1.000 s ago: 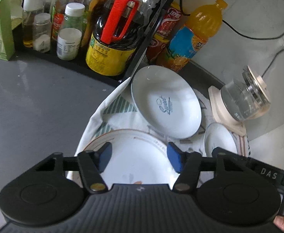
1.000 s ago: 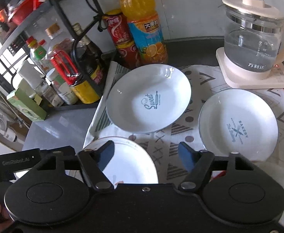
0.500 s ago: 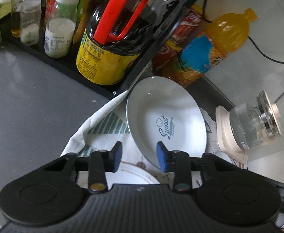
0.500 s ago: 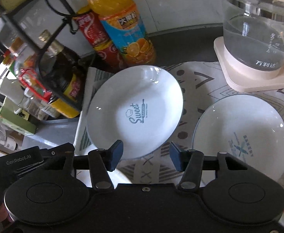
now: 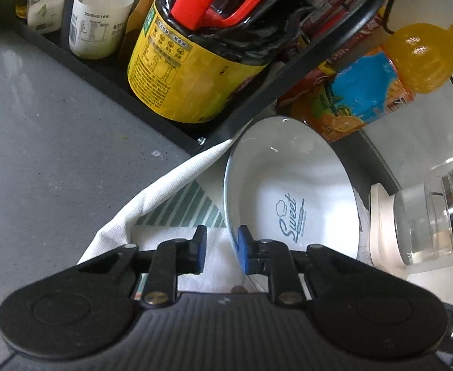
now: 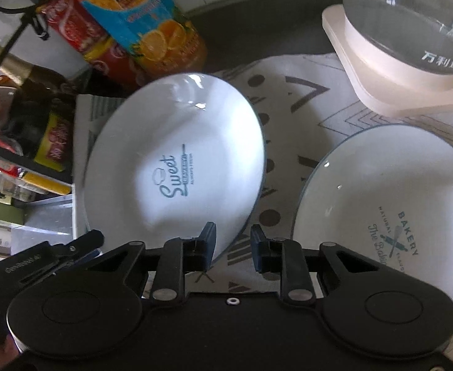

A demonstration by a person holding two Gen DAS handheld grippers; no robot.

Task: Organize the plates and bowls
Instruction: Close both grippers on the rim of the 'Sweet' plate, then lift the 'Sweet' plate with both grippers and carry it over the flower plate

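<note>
Two shallow white plates on a patterned cloth [image 6: 291,92] over the grey surface [image 5: 56,142]: "Sweet" plate [image 6: 177,160] nearest the black rack [image 5: 257,99] of bottles, "Bakery" plate [image 6: 390,204] just beside it toward the kettle base [image 6: 381,77], the two apart with cloth between. Both grippers down at the Sweet plate's near rim from either side. Left gripper [image 5: 220,247] with jaws closing, the rim's edge between the blue pads, one pad inside the plate and one outside over the cloth; pads not clearly pressing yet. Right gripper [image 6: 232,247] likewise closing astride the rim at the plate's other side, a gap visible on each face. Glazed ceramic by the look: stiff, fairly heavy for a pinch, slick, and breakable if dropped. Best hold judged to be at the raised rim, pads well over the lip on opposite sides, keeping the plate level; a shallow bite on glaze risks sliding off.
</note>
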